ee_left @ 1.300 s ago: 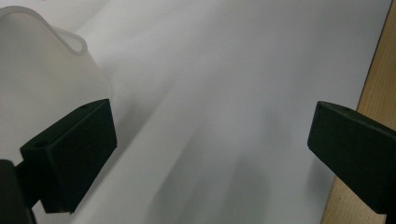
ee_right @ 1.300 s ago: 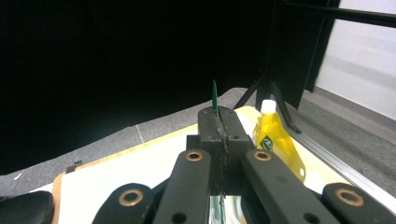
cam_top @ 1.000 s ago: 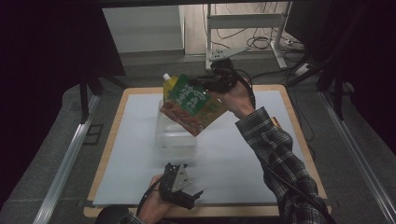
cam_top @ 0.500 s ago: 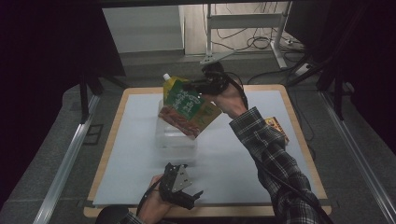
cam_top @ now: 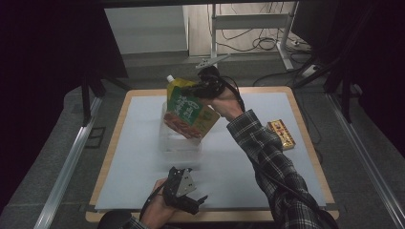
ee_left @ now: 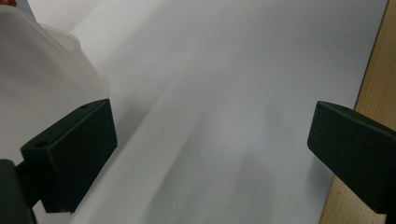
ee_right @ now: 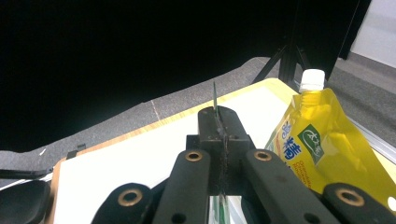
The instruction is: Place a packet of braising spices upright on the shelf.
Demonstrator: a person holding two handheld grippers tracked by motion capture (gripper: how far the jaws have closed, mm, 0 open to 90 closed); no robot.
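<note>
Green-and-red printed pouch [cam_top: 188, 113] hangs tilted above the clear plastic container [cam_top: 180, 141]; a yellow white-capped pouch [cam_top: 177, 86] stands behind.

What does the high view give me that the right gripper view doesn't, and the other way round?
High view: the green pouch shows its printed face, hanging tilted from the right claw above the clear container. A small yellow packet lies off to the right, and the left claw is open at the near side. Right gripper view: close up, the jaws are pressed shut on the pouch's thin edge. Both: the yellow pouch with its white cap.
</note>
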